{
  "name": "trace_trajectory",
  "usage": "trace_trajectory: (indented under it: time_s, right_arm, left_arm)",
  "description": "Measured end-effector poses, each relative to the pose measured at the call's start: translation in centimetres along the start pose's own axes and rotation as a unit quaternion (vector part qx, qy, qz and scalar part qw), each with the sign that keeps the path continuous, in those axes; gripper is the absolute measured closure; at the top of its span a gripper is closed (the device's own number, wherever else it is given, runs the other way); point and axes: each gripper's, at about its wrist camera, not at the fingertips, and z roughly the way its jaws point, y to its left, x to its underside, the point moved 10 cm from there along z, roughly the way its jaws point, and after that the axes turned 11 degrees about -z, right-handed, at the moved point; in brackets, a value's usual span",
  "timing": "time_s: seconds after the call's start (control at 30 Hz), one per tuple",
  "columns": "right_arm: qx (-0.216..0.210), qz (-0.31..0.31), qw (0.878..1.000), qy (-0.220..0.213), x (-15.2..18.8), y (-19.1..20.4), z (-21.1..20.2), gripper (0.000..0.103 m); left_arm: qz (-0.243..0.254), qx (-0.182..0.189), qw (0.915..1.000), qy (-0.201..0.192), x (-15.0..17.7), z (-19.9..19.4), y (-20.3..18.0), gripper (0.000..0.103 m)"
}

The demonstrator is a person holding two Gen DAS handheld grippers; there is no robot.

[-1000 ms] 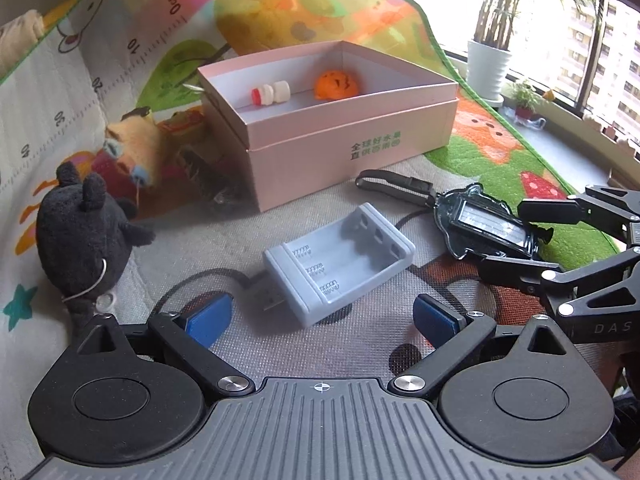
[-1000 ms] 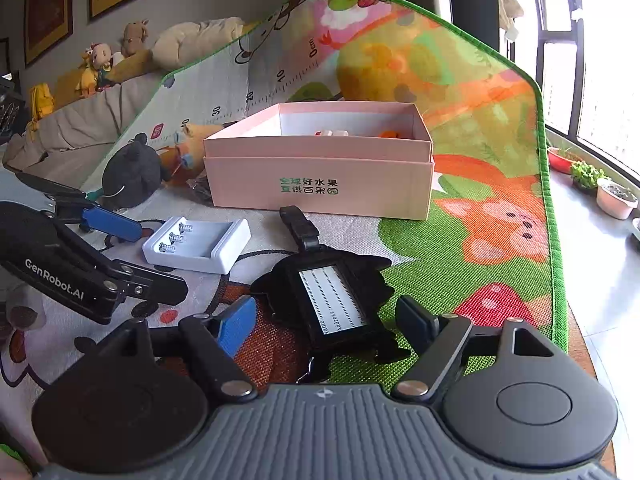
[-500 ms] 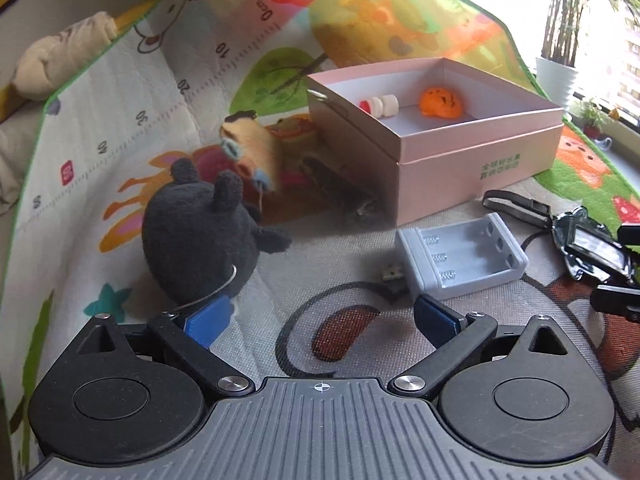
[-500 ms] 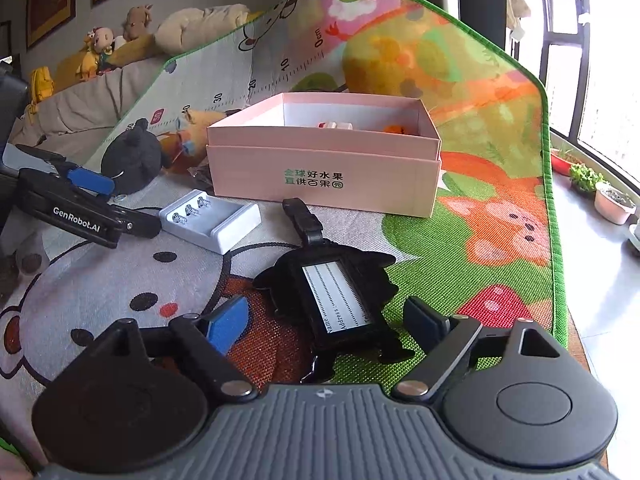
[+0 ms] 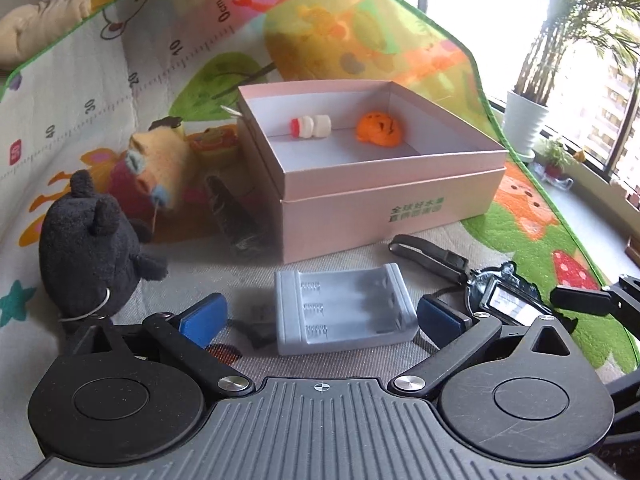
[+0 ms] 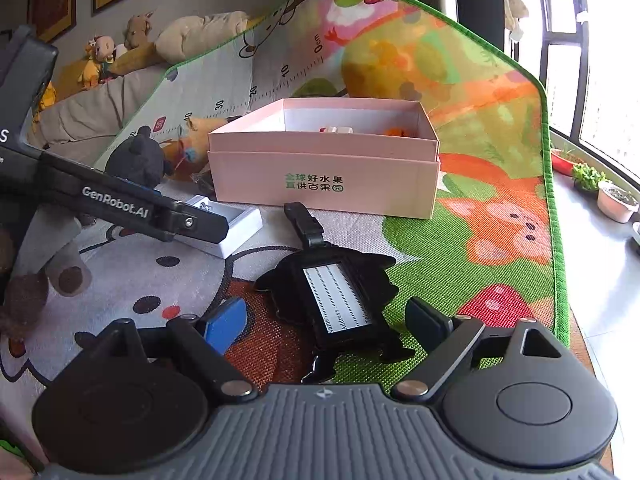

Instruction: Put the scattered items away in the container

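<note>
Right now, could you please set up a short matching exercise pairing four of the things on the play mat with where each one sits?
Things:
1. orange toy
2. battery charger
3. luggage tag
4. black plush toy

Places:
A. between the open fingers of the right gripper
B. inside the pink box
C. on the mat, left of the box
D. between the open fingers of the left gripper

Pairs: 1-B, 2-D, 3-A, 4-C
</note>
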Motion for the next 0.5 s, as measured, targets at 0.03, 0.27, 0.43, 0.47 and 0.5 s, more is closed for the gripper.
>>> trace_trajectory:
  time_s: [0.03, 0.27, 0.43, 0.47, 0.5]
  right_arm:
    - [-0.001, 0.001, 1.000, -0.001, 0.0, 0.0, 0.0, 0.015]
    - [-0.004, 0.004, 1.000, -0.005, 0.0, 0.0, -0.2, 0.015]
    - [-0.004, 0.003, 1.000, -0.004, 0.1, 0.0, -0.2, 0.015]
    - [-0.004, 0.003, 1.000, -0.004, 0.1, 0.0, -0.1, 0.015]
    - [-0.004, 0.002, 1.000, -0.003, 0.1, 0.0, -0.1, 0.015]
  left_arm:
    - [-0.003, 0.001, 1.0000, -0.001, 0.0, 0.2, 0.0, 0.000]
    - [-0.004, 0.015, 0.9998, 0.013, 0.4, 1.2, -0.4, 0.000]
    - [0.012, 0.008, 0.9998, 0.015, 0.5, 1.6, -0.9, 0.000]
    - [0.018, 0.005, 0.9997, 0.016, 0.6, 1.7, -1.0, 0.000]
    - [0.023, 0.004, 0.9996, 0.016, 0.6, 1.7, -1.0, 0.000]
